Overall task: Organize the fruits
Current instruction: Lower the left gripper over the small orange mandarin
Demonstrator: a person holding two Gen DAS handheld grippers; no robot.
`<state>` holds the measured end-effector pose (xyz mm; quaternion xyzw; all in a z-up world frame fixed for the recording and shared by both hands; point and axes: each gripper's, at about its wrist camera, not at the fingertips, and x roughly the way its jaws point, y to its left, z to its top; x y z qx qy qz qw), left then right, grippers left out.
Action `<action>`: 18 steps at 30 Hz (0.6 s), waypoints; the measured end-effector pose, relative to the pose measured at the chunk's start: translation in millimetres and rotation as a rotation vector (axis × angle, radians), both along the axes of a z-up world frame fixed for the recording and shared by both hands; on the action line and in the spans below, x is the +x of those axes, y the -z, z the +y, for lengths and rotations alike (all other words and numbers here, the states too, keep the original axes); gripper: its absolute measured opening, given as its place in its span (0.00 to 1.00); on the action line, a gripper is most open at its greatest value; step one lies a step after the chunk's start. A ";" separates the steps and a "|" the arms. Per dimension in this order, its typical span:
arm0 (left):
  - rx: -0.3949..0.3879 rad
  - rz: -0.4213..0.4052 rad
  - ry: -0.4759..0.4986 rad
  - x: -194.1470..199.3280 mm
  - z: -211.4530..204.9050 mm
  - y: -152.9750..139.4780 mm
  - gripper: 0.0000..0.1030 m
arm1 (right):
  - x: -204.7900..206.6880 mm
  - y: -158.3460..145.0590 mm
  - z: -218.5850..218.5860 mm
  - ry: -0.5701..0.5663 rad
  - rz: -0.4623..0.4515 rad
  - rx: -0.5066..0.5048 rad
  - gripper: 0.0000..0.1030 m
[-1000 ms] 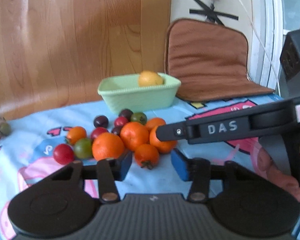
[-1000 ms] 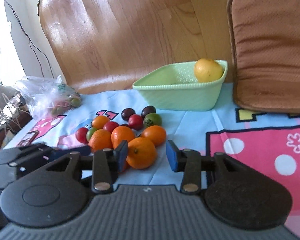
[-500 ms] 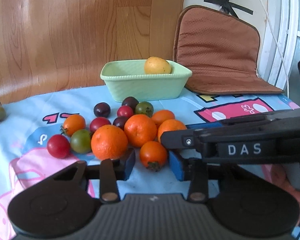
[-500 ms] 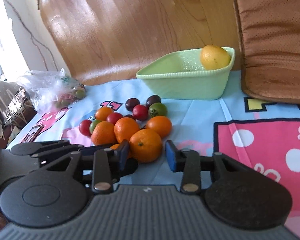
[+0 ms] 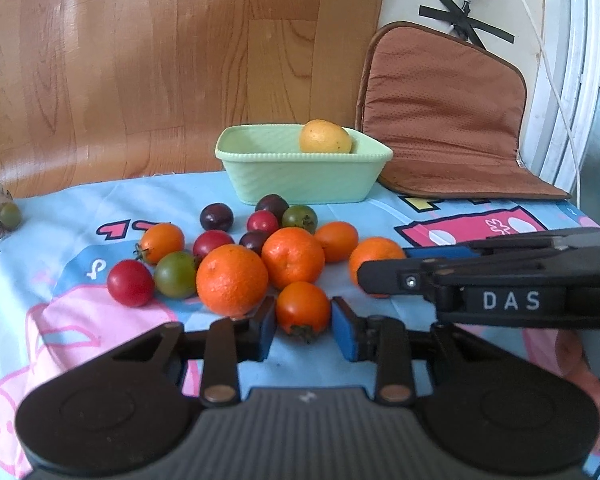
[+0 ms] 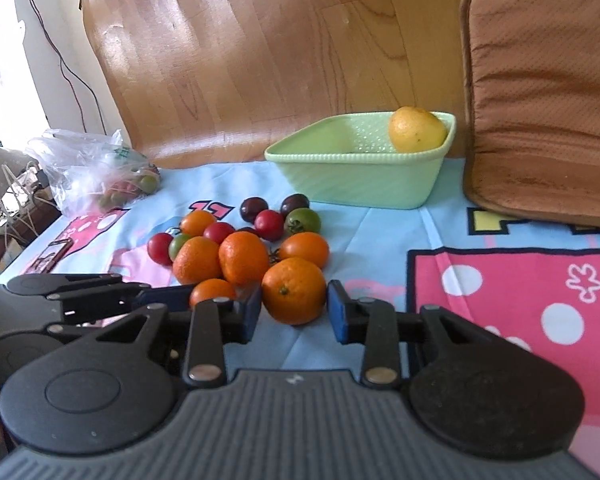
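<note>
— Fruits are sitting where, exactly?

— They are lying bunched in the middle of the tabletop [image 5: 80, 208], on its blue cartoon cloth: mandarins, orange tomatoes, red, green and dark cherry tomatoes. One yellow fruit [image 5: 325, 136] is already resting in the green basin [image 5: 304, 184] towards the far edge, beside the brown cushion [image 5: 440, 112].

— And what is changing just now?

— Both claws are narrowing. A second ago the left claw [image 5: 303, 324] was standing wide and short of the heap; now it is bracketing the small orange tomato [image 5: 303, 307] at the near side of the bunch, its blue pads [image 5: 266, 328] just beside the skin. The right claw [image 6: 294, 312] is doing the same to the front mandarin [image 6: 294, 291], having come in closer and lower.

— Are they gripping yet?

— Neither is clenched, I'd say. Both are still parted, with each fruit sitting on the cloth between the pads. Whether the pads are touching, I cannot tell.

— So what is that meaning for the job?

— Probably a double pick is starting, with the basin as the likely destination. Only one fruit is in it, so most of the sorting is still waiting.

— Any worry?

— The left pad is crowding the big mandarin [image 5: 232, 280] next door, so closing may be nudging it. The plastic bag [image 6: 88, 168] at the left edge is holding more fruit.
</note>
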<state>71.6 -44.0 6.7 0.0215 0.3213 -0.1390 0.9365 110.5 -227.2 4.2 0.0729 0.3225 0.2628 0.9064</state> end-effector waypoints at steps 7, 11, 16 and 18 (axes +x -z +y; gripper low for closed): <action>-0.001 0.004 -0.002 0.1 0.0 0.7 0.29 | 0.2 0.5 -0.9 0.005 0.002 -0.001 0.37; -0.001 0.003 -0.002 0.0 0.2 1.0 0.29 | -0.3 0.3 -0.7 0.007 0.001 -0.002 0.37; -0.001 0.004 0.000 0.2 0.4 0.6 0.30 | -1.5 0.2 0.4 0.006 -0.004 -0.009 0.37; -0.001 0.004 0.002 0.3 0.7 0.5 0.30 | -1.5 0.2 0.3 0.006 -0.003 -0.009 0.38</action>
